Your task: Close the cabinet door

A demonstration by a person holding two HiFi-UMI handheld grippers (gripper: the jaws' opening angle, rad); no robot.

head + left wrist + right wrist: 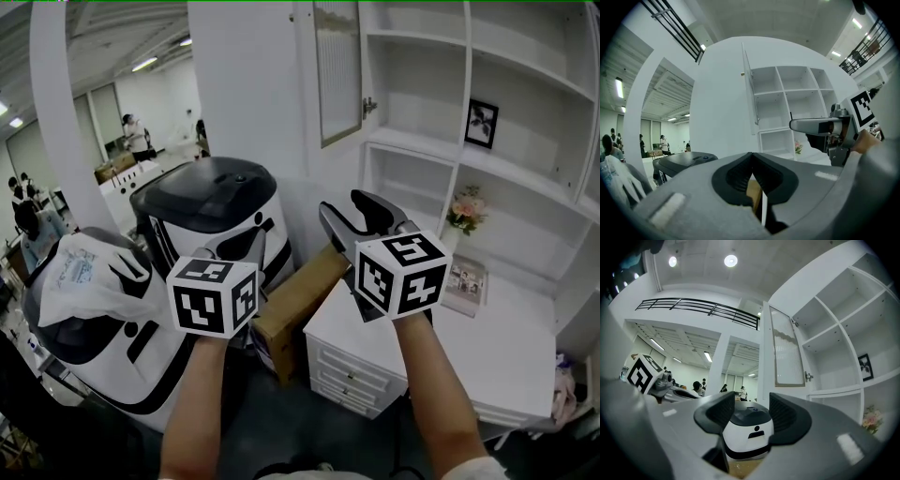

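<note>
Right gripper [354,214] open, cabinet door [337,70] upright — ajar

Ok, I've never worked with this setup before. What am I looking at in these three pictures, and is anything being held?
There is no robot: a person holds a two-jaw gripper in each hand. The head view looks down from the person's head over both forearms; the marker cubes are part of the grippers. The other two pictures come from a camera on each gripper, looking along its jaws. The left gripper has its jaws together on nothing. The right gripper has them apart and empty: the white machine seen between them stands farther back. The cabinet door stands open above the white desk, with a booklet on it and flowers behind.
</note>
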